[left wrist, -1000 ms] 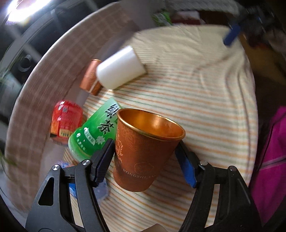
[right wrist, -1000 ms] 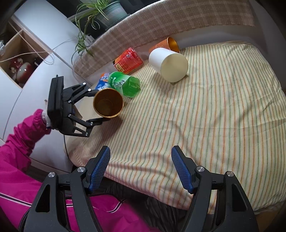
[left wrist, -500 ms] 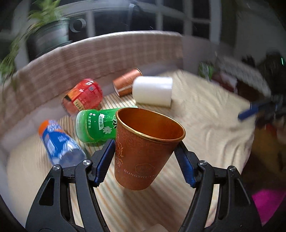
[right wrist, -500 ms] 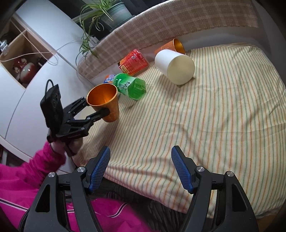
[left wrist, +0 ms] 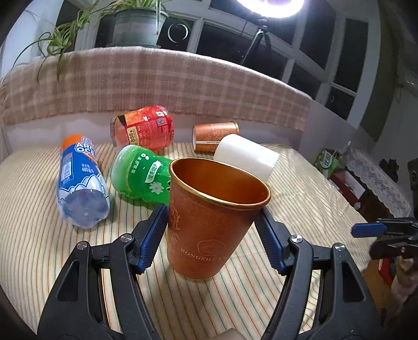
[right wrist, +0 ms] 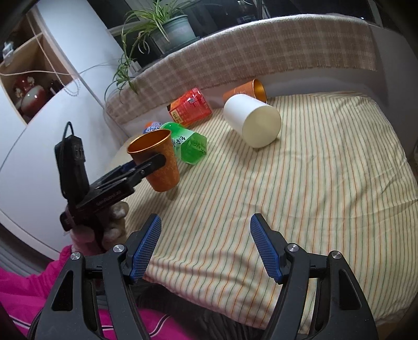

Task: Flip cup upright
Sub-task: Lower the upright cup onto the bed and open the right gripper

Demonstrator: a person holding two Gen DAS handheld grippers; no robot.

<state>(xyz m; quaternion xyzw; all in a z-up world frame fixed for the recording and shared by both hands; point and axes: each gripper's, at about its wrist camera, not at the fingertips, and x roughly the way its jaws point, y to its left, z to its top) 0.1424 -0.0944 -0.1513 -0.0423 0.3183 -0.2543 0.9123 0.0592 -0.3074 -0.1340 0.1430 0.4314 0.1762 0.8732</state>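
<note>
The striped bed (right wrist: 326,167) carries everything, with a checked headboard (left wrist: 162,83) along its far side and a potted plant (left wrist: 135,23) behind that. Lying on their sides toward the far left are a white cup (right wrist: 252,123), a blue-labelled bottle (left wrist: 79,183), a green bottle (left wrist: 138,174), a red bottle (left wrist: 143,126) and a second orange cup (left wrist: 215,136). The task's orange cup (left wrist: 214,222) is held mouth-up in the left tool (left wrist: 211,230), whose blue pads clamp its sides; from the right wrist view its base looks just above or barely touching the sheet near the bed's left edge, leaning slightly. The right tool (right wrist: 206,248) hangs with its jaws wide apart over the near edge of the bed, gripping nothing. The flip itself looks done, so the step in hand is the set-down: the next move calls for lowering the cup until its base sits flat on the soft sheet, levelling it, then easing the pads apart without tipping it. Compared with a second ago, the cup has swung from mouth facing sideways to mouth up, while the right tool has hardly moved.
</note>
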